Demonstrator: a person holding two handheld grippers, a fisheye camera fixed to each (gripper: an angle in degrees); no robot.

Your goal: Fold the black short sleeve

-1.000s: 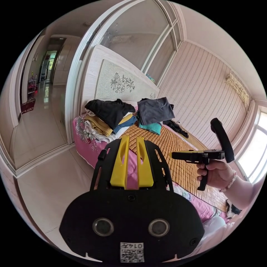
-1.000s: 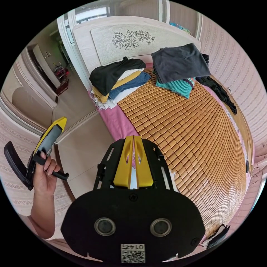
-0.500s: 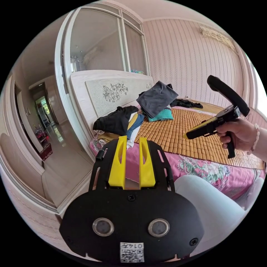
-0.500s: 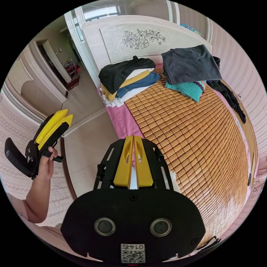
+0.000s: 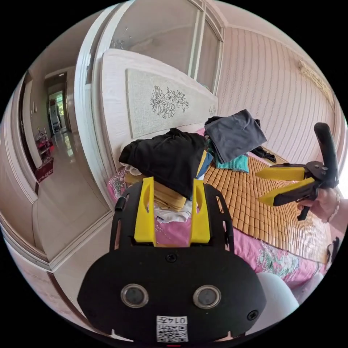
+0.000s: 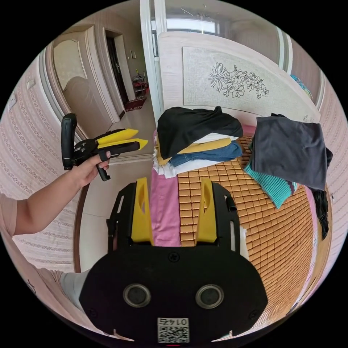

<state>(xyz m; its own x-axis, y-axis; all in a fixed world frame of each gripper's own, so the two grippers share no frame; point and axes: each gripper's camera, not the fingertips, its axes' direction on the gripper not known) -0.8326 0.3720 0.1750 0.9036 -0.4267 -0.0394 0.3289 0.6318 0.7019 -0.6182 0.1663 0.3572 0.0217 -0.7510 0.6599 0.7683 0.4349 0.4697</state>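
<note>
Fingers of the left gripper (image 5: 172, 190) stand wide apart and empty, aimed at the black short sleeve (image 5: 165, 159), presumably readying a grab. Those of the right gripper (image 6: 173, 204) are likewise spread, gripping nothing. That shirt tops a stack of clothes (image 6: 197, 148) at the bed's near corner (nothing unfolded yet). Beyond, a woven mat (image 6: 232, 203) covers the bed (image 5: 253, 250); a second pile (image 6: 286, 159) lies by the flowered headboard (image 6: 235, 79).

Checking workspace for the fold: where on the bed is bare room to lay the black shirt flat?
The bamboo mat lies bare from the clothes stacks toward the bed's foot. It is crowded by the headboard: the black shirt tops one stack, the grey garment tops another, and a dark garment trails along the mat's far edge.
</note>
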